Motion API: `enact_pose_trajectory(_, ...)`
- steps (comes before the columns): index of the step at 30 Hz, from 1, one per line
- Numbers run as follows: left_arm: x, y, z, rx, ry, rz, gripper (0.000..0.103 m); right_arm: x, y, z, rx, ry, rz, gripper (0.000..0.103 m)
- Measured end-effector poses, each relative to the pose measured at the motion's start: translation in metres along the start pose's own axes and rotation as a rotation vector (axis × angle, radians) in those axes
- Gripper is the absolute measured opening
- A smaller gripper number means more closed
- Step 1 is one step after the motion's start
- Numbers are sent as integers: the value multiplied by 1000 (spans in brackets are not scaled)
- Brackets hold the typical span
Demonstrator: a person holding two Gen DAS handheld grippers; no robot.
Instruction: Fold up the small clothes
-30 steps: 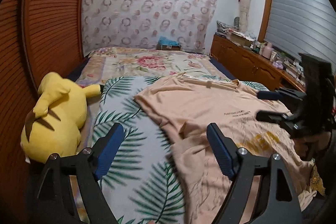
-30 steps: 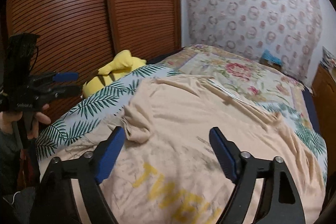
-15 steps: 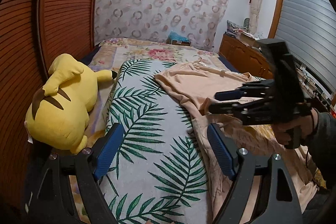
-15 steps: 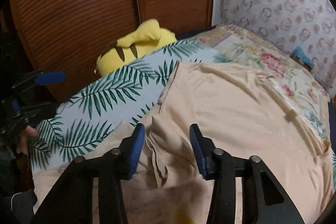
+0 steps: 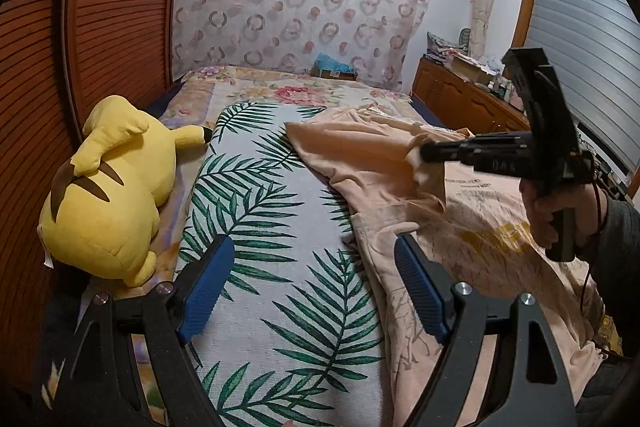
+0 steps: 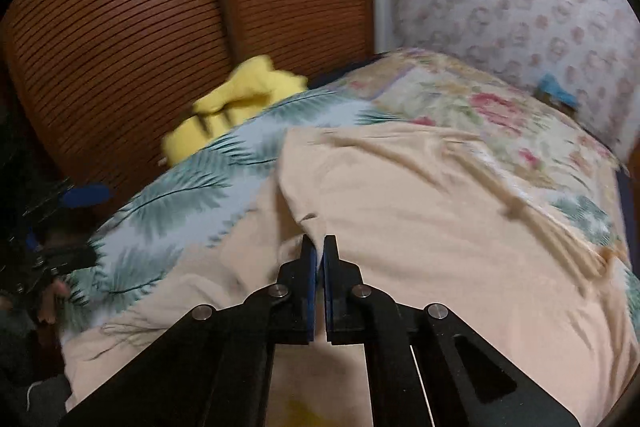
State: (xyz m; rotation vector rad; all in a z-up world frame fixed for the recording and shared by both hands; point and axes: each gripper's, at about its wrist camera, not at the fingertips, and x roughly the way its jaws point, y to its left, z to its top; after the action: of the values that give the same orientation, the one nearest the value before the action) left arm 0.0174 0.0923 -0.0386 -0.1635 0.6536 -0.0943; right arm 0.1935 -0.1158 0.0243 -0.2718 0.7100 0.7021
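Observation:
A peach T-shirt (image 5: 472, 227) with yellow lettering lies spread on the bed, over a palm-leaf cover (image 5: 272, 235). My right gripper (image 6: 319, 247) is shut on a pinched fold of the T-shirt (image 6: 420, 211) near its left sleeve; in the left wrist view the right gripper (image 5: 424, 151) holds that fold lifted off the bed. My left gripper (image 5: 314, 267) hovers open over the palm-leaf cover, just left of the shirt's lower edge, with nothing between its blue pads. In the right wrist view the left gripper (image 6: 76, 203) shows at the far left edge.
A yellow plush toy (image 5: 108, 187) lies along the bed's left side against the slatted wooden wardrobe doors (image 5: 80, 39). A floral blanket (image 5: 288, 91) covers the bed's far end. A cluttered wooden sideboard (image 5: 472, 99) runs along the right wall. A person's hand (image 5: 556, 207) holds the right gripper.
The right gripper moved left across the shirt, closed on a fold near the sleeve and lifted it. The left gripper shifted down and left, now over the palm-leaf cover, still open.

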Motion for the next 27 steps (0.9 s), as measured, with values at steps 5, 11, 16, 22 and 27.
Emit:
enact_pose_trajectory(5, 0, -2, 2, 1, -2, 0, 83, 9, -30, -7, 69, 37, -118, 9)
enact_pose_trajectory(11, 4, -6, 3, 15, 8, 6, 83, 15, -12, -3, 65, 21, -54, 33)
enact_pose_trajectory(16, 3, -8, 1, 15, 14, 7, 83, 33, 7, 1, -3, 55, 22, 35)
enact_pose_trajectory(22, 4, -8, 0, 14, 21, 2, 83, 71, 5, -6, -59, 142, -84, 30)
enact_pose_trajectory(27, 6, -11, -2, 14, 26, -2, 83, 70, -2, -13, -66, 115, -81, 6)
